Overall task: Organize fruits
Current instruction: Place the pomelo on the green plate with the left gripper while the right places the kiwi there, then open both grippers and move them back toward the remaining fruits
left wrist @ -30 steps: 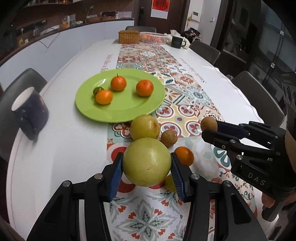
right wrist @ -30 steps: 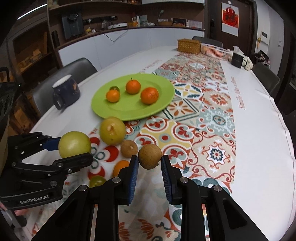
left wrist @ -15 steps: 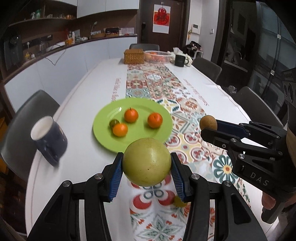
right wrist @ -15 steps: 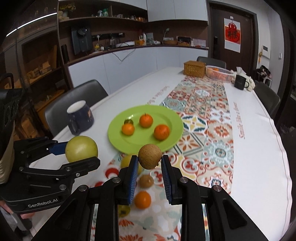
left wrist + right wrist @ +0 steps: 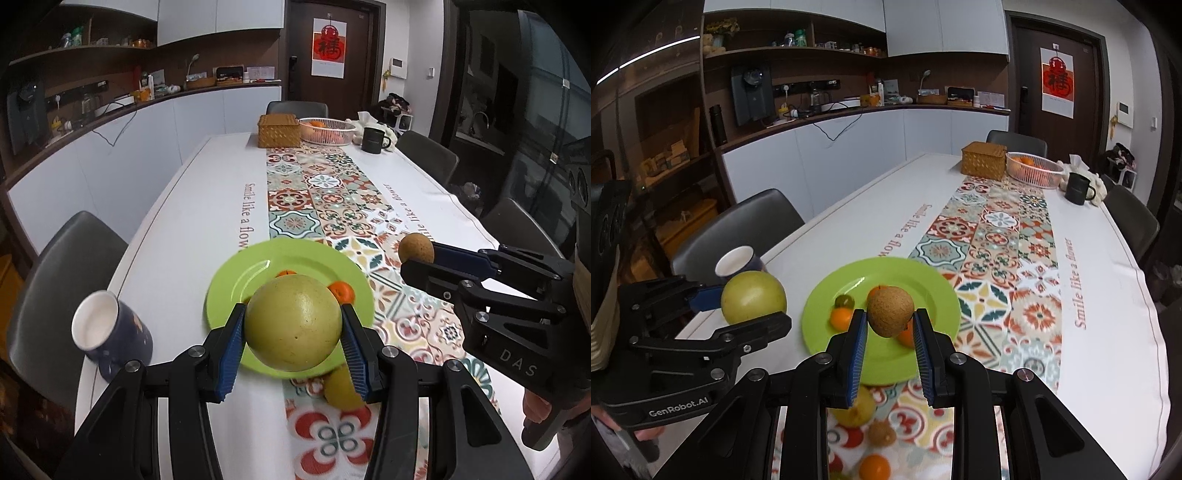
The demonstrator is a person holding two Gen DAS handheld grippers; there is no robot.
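Observation:
My left gripper (image 5: 293,334) is shut on a large yellow-green round fruit (image 5: 293,323), held in the air in front of the green plate (image 5: 251,273); it also shows in the right wrist view (image 5: 753,297). My right gripper (image 5: 888,332) is shut on a small brown fruit (image 5: 890,311), held above the plate (image 5: 923,280); it shows in the left wrist view (image 5: 415,248) too. On the plate lie small oranges (image 5: 840,318) and a small green fruit (image 5: 844,301). A yellow fruit (image 5: 855,408), a brown fruit (image 5: 882,432) and an orange (image 5: 874,467) lie on the runner below.
A dark mug (image 5: 110,336) stands left of the plate near the table edge. A wicker box (image 5: 279,131), a white basket with oranges (image 5: 327,130) and a black mug (image 5: 373,139) stand at the far end. Chairs surround the table.
Both grippers have risen well above the table with their fruits still held. The view has tilted up, so the plate and loose fruits now sit lower and smaller.

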